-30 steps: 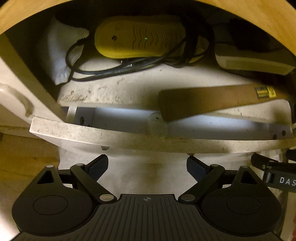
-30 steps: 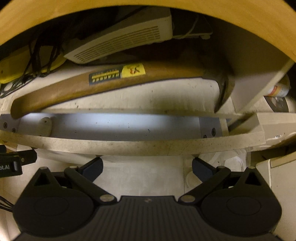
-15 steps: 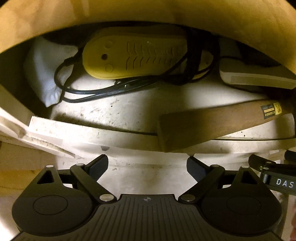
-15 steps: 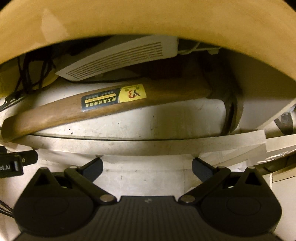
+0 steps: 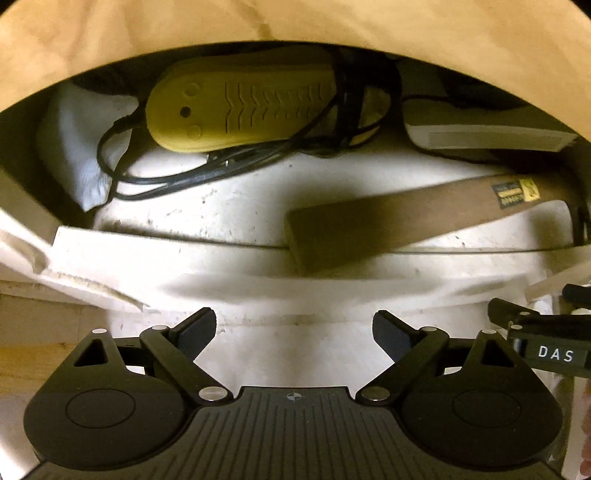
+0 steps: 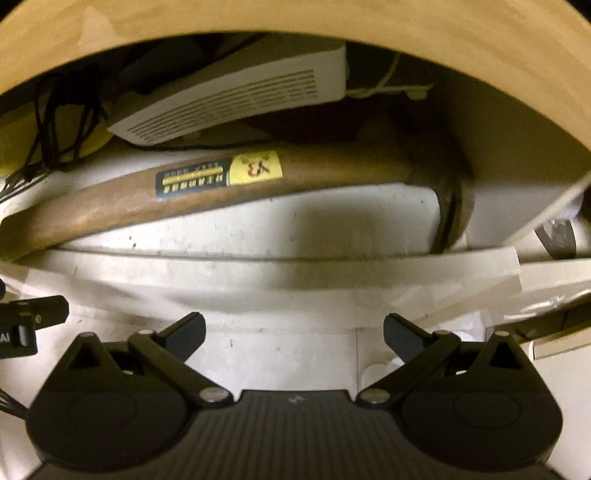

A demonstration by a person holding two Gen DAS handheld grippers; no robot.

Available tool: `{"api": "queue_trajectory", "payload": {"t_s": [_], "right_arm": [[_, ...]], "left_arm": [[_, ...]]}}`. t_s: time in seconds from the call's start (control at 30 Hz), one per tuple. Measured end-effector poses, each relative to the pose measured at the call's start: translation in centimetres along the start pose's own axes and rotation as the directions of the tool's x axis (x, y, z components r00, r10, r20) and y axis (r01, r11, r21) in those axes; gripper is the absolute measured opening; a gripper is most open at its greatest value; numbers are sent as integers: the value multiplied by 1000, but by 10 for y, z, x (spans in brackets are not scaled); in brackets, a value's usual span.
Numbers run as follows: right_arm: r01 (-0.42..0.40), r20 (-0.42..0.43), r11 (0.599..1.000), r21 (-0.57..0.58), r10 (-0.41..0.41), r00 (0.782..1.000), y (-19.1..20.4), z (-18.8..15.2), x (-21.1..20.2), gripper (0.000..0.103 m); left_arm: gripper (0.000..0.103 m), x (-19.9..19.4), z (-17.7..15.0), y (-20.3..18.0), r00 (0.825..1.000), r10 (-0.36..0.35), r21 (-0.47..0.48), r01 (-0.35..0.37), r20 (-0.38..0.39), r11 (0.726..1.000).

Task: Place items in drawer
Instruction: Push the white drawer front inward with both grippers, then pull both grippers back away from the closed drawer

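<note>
While both sets of jaws stand spread wide and grasp nothing, the left gripper [image 5: 294, 329] and right gripper [image 6: 294, 334] sit side by side against the front panel of the white, scuffed drawer [image 5: 258, 258]. Inside lie 4 things: a wooden-handled hammer with a yellow label [image 6: 236, 184], a yellow ridged plastic device [image 5: 240, 110] wrapped in black cable [image 5: 177, 177], a white vented box [image 6: 236, 99] and a white cloth bundle [image 5: 81, 147]. Compared with 1 second ago, the tan desktop edge [image 6: 295, 29] covers far more of the interior, so the drawer is sliding shut; placing looks finished.
</note>
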State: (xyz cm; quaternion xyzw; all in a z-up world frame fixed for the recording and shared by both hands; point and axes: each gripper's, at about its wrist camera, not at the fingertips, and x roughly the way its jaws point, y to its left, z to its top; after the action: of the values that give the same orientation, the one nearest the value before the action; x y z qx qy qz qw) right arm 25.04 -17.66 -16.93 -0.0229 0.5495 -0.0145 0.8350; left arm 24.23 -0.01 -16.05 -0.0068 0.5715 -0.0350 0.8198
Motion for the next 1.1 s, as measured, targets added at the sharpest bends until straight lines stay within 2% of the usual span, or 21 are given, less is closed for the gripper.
{"api": "queue_trajectory", "payload": {"t_s": [0.4,0.6,0.73,0.97,1.1], "right_arm": [[3,35,1000,-20,-2,999,-1,-28,-47,103],[-26,69,999,-28,28,997,-8,-48,-75,103],[-49,93,998,-41,52,994,-3,-59,-101,103],[-63,137,996,-62,71,988,-5,-85,-141,103],[-68,159,995,-74,79,984,-8,-98,-157,103]], "left_arm": [[94,-59,-40,14,997,-2,-36,5,76,999],[94,-83,-59,10,993,22,-33,-19,113,999],[94,-98,-72,7,992,12,-37,-7,129,999],[94,-129,-100,-2,978,2,-9,0,207,1000],[94,-143,-111,-3,974,15,-17,-11,227,1000]]}}
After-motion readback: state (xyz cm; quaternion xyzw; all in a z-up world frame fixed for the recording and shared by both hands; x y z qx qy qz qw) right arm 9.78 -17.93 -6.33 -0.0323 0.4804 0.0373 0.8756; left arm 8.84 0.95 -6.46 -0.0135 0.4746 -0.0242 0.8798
